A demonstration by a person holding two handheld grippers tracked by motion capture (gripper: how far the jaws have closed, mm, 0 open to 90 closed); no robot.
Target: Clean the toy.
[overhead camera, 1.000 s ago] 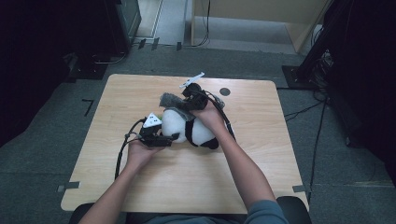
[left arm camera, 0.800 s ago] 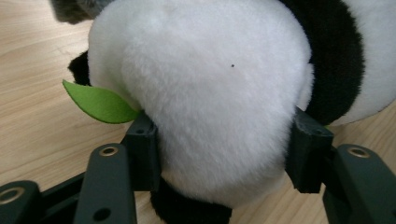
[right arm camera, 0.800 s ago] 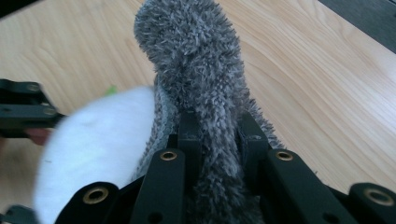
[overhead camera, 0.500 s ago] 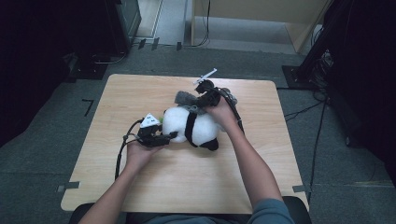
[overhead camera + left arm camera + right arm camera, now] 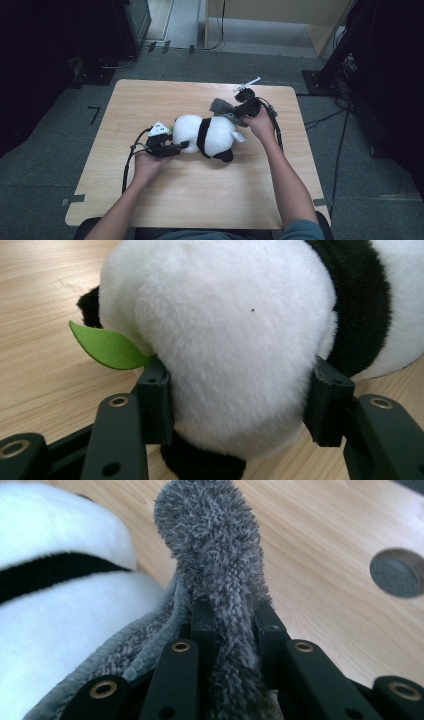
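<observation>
High cam looks down and fwd over whole tabletop (image 5: pixel 150 200). Each tool cam rides its tool, v. close; all three share the panda toy (image 5: pixel 207 135).

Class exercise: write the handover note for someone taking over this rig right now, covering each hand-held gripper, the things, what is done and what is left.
Left hand-held gripper: jaws just closing, pads pressed on the panda plush at its white end.
Right hand-held gripper: shut on the grey fuzzy cloth, beside the panda.
Panda lies on the wooden table.
Done: both grips taken.
Left: probably pulling the cloth clear of the panda.
</observation>
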